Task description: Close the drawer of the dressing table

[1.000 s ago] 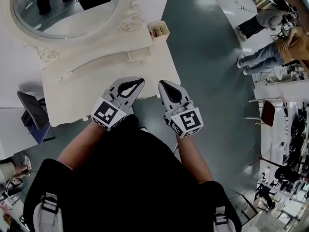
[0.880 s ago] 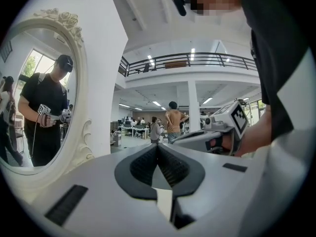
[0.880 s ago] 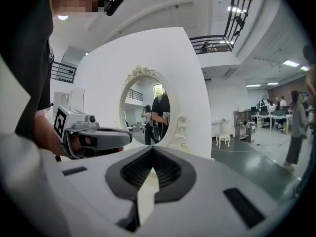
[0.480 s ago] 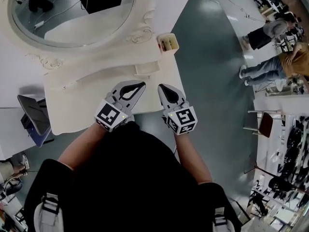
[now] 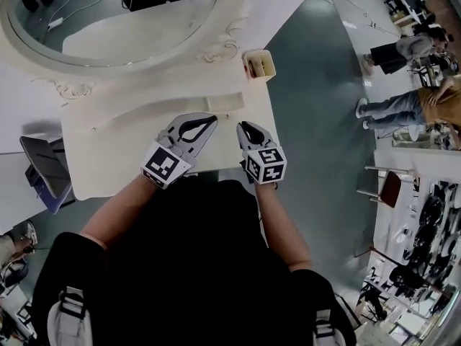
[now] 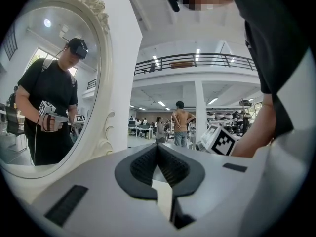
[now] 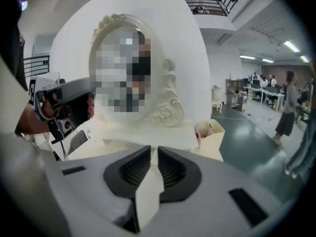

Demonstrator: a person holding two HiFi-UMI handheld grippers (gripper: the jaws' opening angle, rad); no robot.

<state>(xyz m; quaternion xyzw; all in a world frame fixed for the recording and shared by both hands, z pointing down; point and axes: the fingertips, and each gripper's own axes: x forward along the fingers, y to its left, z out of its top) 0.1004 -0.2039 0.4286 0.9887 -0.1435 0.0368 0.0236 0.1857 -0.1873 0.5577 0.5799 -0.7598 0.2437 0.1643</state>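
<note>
Drawer seems to jut out, not yet pushed; left claw pressed together, right claw opening, empty.

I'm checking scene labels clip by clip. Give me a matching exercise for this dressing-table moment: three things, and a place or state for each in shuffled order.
Things:
1. oval mirror
2. cream box
3. left gripper

Places or states:
A. at the far right corner of the dressing table, open at the top
B. jaws shut, nothing between them, near the table's front edge
C. behind the tabletop, reflecting the person

Pairs: 1-C; 2-A; 3-B
</note>
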